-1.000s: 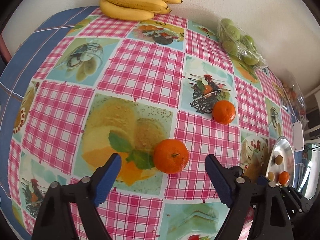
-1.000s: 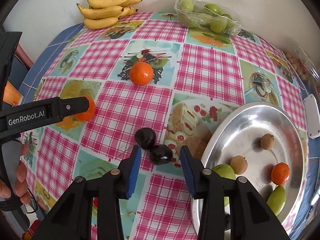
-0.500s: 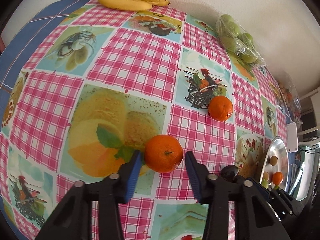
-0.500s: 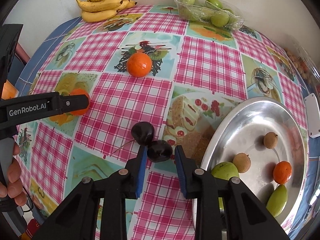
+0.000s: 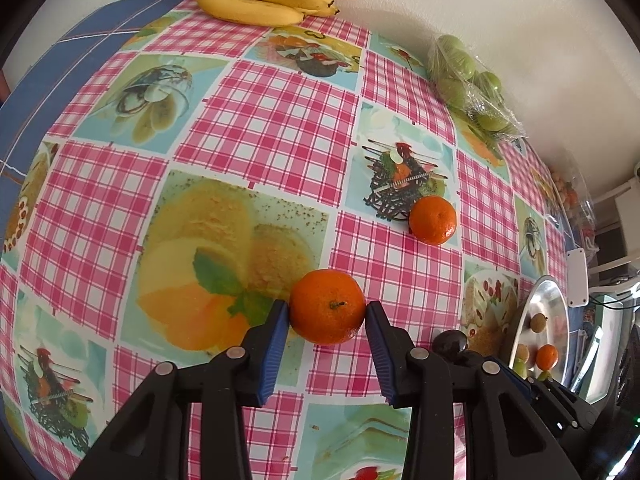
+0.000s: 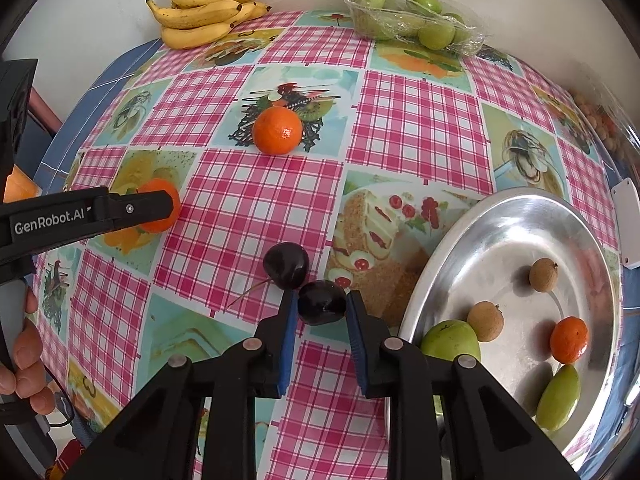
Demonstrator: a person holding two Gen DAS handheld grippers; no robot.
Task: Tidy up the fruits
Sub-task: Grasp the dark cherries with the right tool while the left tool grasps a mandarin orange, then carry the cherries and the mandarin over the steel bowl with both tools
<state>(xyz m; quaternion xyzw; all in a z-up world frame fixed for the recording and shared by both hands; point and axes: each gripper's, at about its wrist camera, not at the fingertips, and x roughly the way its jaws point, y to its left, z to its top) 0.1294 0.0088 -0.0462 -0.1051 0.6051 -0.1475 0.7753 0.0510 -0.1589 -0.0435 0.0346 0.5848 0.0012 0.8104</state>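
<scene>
The near tangerine [image 5: 327, 306] is sitting on the tablecloth [image 5: 264, 128] with its little green stem button facing the left wrist camera; it is round, with no long axis to speak of, and its peel is pebbled and glossy. The left gripper [image 5: 326, 316] is clamping it, one blue ribbed pad pressing on each flank.

The right gripper [image 6: 321, 307] is pinching a dark cherry [image 6: 322, 302], smooth and shiny, almost black, with both blue pads pressed against its sides. A second cherry [image 6: 286, 265] is lying just beyond it, touching it, its thin stem trailing off toward the lower left of the right wrist view.

Another tangerine [image 6: 277, 130] is resting farther back on a printed fruit square of the slick pink-checked cloth. To the right, a shallow polished metal tray [image 6: 500, 216] is holding two brown, rough-skinned longans [image 6: 485, 321], a small tangerine [image 6: 569, 339] and two smooth green fruits [image 6: 558, 397]. Against the wall, a bunch of speckled yellow bananas [image 6: 204, 10] is lying with its tips pointing right, beside a plastic-wrapped pack of green fruits [image 6: 408, 20]. A hand [image 6: 24, 352] is gripping the left tool's handle.
</scene>
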